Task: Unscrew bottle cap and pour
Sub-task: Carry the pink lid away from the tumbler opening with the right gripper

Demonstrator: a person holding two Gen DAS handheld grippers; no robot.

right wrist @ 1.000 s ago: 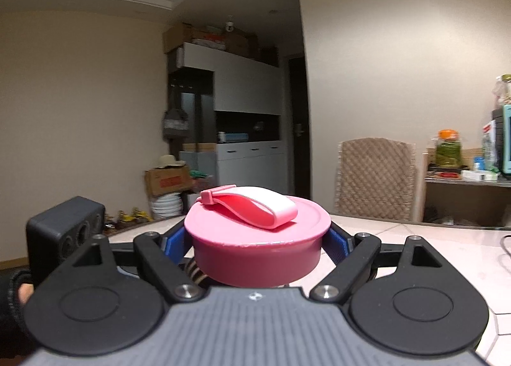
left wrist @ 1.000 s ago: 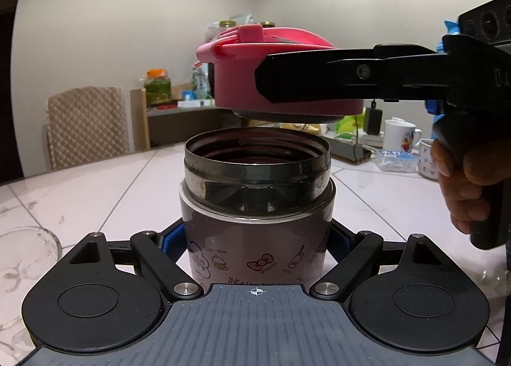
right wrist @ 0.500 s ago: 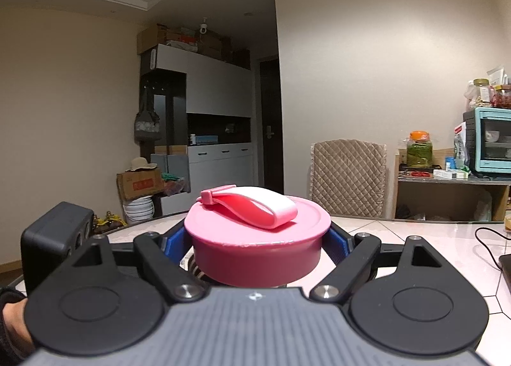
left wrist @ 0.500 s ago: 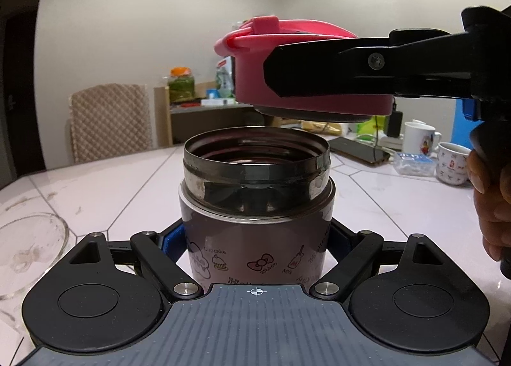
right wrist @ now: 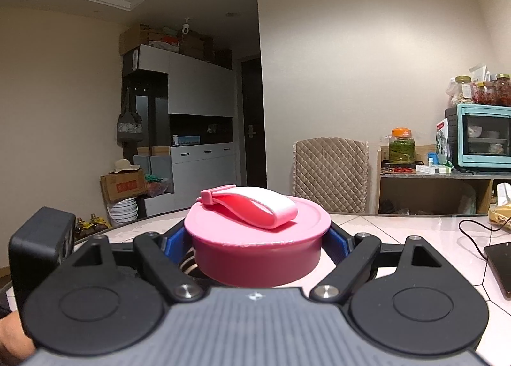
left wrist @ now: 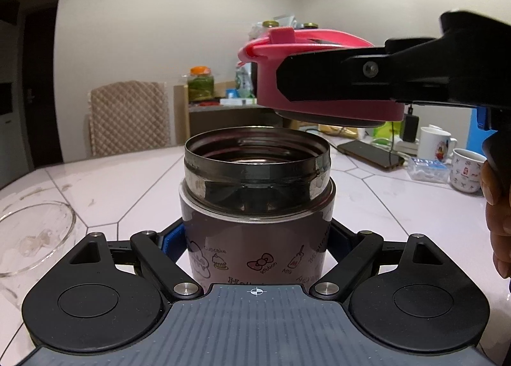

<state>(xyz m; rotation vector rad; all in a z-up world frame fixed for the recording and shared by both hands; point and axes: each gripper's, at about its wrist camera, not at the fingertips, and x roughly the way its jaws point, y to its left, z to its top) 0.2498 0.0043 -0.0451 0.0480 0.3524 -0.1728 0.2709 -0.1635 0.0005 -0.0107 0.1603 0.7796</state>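
A brown steel food jar [left wrist: 255,257] with cartoon prints stands on the white marble table [left wrist: 399,206], its wide mouth uncovered. My left gripper [left wrist: 255,240] is shut on the jar's body, blue pads against both sides. The pink screw lid [left wrist: 335,112] with a folded strap handle hangs in the air above and to the right of the jar mouth, apart from it. My right gripper [right wrist: 257,243] is shut on that lid [right wrist: 255,260], gripping its rim from both sides. What is inside the jar is too dark to tell.
A clear glass bowl [left wrist: 32,232] sits on the table to the jar's left. At the right are a phone [left wrist: 370,153] on a cable, two mugs [left wrist: 436,142], a small box and the person's hand [left wrist: 498,222]. A padded chair [left wrist: 127,117] and a cluttered shelf stand behind.
In the left wrist view the lid, held by the right gripper, has shifted to the right, off the centre of the jar mouth. Both views have swung sideways. Both grips stay as they were.
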